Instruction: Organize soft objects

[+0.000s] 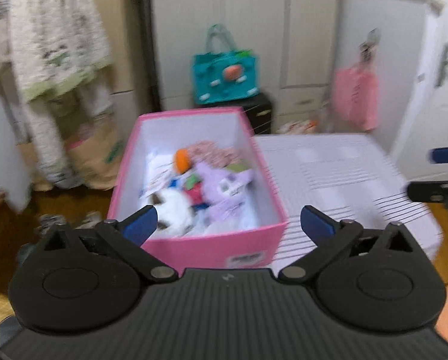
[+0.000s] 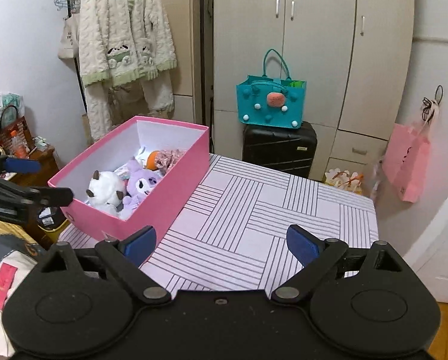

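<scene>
Now, from the left wrist view, we see our left gripper (image 1: pixel 228 220) wide open with nothing between its blue pads. Just past it sits the pink box (image 1: pixel 212 247) on the striped surface (image 1: pixel 344 174). Inside the box lie a white plush (image 1: pixel 176 213), a purple plush (image 1: pixel 230 189) and an orange toy (image 1: pixel 181 159), all piled close together. This view is blurry. A teal bag (image 1: pixel 225 75) stands farther back on a black suitcase (image 1: pixel 263 111).

From the right wrist view, we see our right gripper (image 2: pixel 221 244) open too, holding nothing, over the striped surface (image 2: pixel 269 210). The pink box (image 2: pixel 164 198) sits on the left part of the surface. The white plush (image 2: pixel 105 189) and the purple plush (image 2: pixel 141 184) lie side by side in it, touching. The left gripper (image 2: pixel 39 180) shows at the left edge, beside the box.
</scene>
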Action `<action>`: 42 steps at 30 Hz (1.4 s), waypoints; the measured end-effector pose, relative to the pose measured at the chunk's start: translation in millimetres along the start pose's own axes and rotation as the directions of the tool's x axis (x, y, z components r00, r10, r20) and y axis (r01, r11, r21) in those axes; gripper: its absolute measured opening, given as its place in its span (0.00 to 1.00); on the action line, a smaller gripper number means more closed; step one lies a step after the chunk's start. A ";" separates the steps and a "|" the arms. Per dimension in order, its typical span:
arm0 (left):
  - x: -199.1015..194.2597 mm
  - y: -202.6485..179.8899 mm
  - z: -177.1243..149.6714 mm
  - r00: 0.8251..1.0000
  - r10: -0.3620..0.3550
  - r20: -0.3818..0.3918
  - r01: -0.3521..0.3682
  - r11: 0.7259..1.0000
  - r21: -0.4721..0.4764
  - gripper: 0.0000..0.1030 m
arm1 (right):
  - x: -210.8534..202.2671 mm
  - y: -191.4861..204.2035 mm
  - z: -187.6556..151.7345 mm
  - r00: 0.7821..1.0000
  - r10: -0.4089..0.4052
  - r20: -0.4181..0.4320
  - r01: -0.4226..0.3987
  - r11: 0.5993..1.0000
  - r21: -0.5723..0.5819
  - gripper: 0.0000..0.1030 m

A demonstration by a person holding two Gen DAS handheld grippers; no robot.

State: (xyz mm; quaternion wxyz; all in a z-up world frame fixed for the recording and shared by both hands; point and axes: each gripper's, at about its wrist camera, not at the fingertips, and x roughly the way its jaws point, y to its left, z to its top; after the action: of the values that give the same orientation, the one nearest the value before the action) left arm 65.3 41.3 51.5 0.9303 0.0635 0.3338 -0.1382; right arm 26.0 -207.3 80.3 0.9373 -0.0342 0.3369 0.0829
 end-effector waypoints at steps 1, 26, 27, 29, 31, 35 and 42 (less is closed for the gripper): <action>2.2 -3.4 0.2 0.999 0.026 -0.018 -0.026 1.000 0.007 1.00 | -2.0 0.1 -2.6 1.000 0.006 0.005 -0.006 1.000 0.012 0.94; -6.1 -56.8 -39.7 1.000 -0.027 -0.006 0.027 0.998 -0.051 1.00 | -39.9 -4.2 -55.1 0.981 -0.174 0.089 0.162 0.979 0.123 0.97; -5.6 -58.7 -41.8 0.999 -0.034 -0.007 0.033 0.998 -0.050 1.00 | -40.4 -3.8 -57.4 0.980 -0.179 0.089 0.168 0.978 0.122 0.97; -5.2 -64.0 -45.6 1.000 -0.024 -0.002 0.024 0.999 -0.048 1.00 | -41.5 -2.4 -60.6 0.977 -0.195 0.091 0.184 0.976 0.115 0.97; -5.3 -67.4 -47.1 1.000 -0.004 0.012 0.004 0.999 -0.044 1.00 | -41.4 -2.8 -63.4 0.975 -0.202 0.088 0.192 0.975 0.114 0.97; -5.4 -68.0 -47.9 0.999 0.019 0.036 -0.017 0.998 -0.055 1.00 | -40.5 -4.4 -64.7 0.975 -0.208 0.083 0.199 0.974 0.113 0.97; -6.5 -61.1 -41.1 0.999 0.030 0.019 -0.029 0.998 -0.063 1.00 | -44.5 -6.5 -54.5 0.969 -0.238 0.060 0.232 0.968 0.093 0.97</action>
State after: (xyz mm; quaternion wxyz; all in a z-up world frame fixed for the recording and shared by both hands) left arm 17.4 -6.9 22.5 0.9371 0.0380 0.3276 -0.1147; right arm -40.7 -226.1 66.7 0.9524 -0.0308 0.3003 -0.0422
